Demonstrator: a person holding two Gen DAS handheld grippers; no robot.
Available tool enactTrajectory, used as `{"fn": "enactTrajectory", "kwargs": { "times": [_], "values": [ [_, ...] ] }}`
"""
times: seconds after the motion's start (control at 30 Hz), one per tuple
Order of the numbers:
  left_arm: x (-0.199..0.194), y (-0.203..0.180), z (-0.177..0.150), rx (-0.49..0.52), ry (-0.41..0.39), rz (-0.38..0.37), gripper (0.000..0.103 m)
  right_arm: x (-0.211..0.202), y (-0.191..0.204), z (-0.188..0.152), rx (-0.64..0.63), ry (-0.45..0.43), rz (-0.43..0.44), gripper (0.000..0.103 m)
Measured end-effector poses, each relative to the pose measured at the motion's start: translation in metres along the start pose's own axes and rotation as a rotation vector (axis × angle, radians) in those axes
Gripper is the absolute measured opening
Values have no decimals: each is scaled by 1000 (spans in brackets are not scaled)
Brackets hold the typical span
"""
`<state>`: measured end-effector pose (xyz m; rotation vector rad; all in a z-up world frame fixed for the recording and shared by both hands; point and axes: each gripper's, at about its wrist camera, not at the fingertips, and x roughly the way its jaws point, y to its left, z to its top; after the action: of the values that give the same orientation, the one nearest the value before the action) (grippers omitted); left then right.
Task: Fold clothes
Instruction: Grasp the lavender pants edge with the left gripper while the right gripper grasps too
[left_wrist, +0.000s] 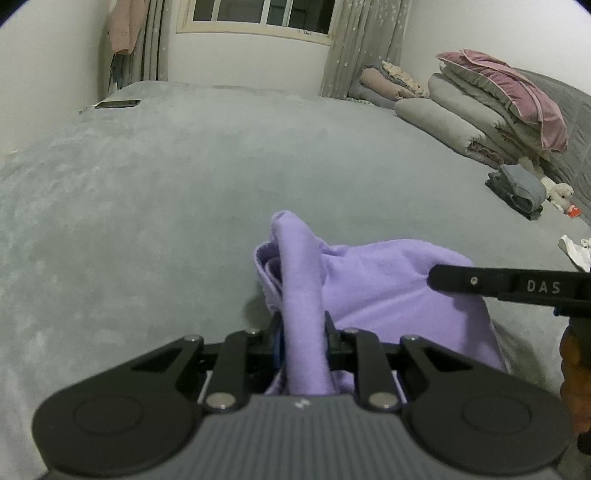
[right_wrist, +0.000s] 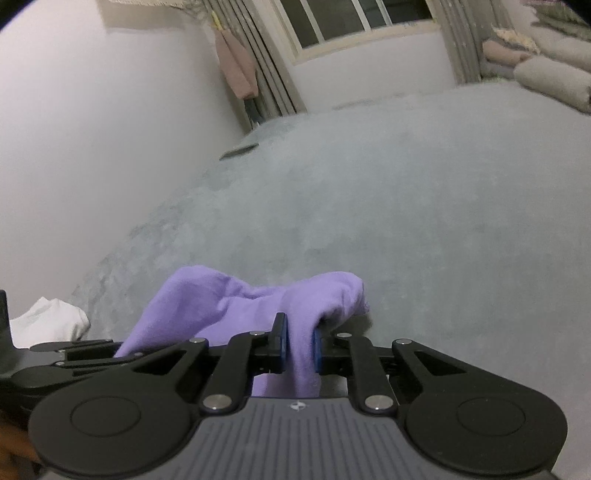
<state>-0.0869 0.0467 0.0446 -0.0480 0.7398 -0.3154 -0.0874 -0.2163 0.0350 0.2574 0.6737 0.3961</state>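
A purple garment (left_wrist: 388, 280) lies bunched on the grey bed (left_wrist: 166, 206). In the left wrist view my left gripper (left_wrist: 303, 325) is shut on a raised fold of it, which runs up between the pads. My right gripper (left_wrist: 443, 278) comes in from the right edge and meets the same garment. In the right wrist view my right gripper (right_wrist: 299, 332) is shut on another fold of the purple garment (right_wrist: 207, 295), with cloth squeezed between the blue pads (right_wrist: 281, 338). Part of my left gripper (right_wrist: 74, 347) shows at the lower left.
Folded quilts and pillows (left_wrist: 480, 110) are stacked at the back right. Near them are a folded grey stack of clothes (left_wrist: 521, 192) and a small plush toy (left_wrist: 561, 194). A dark flat object (left_wrist: 118, 104) lies at the far left corner. A white cloth (right_wrist: 48, 325) sits beside the purple garment.
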Motion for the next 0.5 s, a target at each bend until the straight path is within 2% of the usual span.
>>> {"fn": "enactTrajectory", "kwargs": {
  "times": [0.27, 0.5],
  "values": [
    [2, 0, 0, 12, 5, 4, 17, 16, -19, 7, 116, 46, 36, 26],
    [1, 2, -3, 26, 4, 2, 17, 47, -41, 20, 265, 95, 107, 27]
  ]
}}
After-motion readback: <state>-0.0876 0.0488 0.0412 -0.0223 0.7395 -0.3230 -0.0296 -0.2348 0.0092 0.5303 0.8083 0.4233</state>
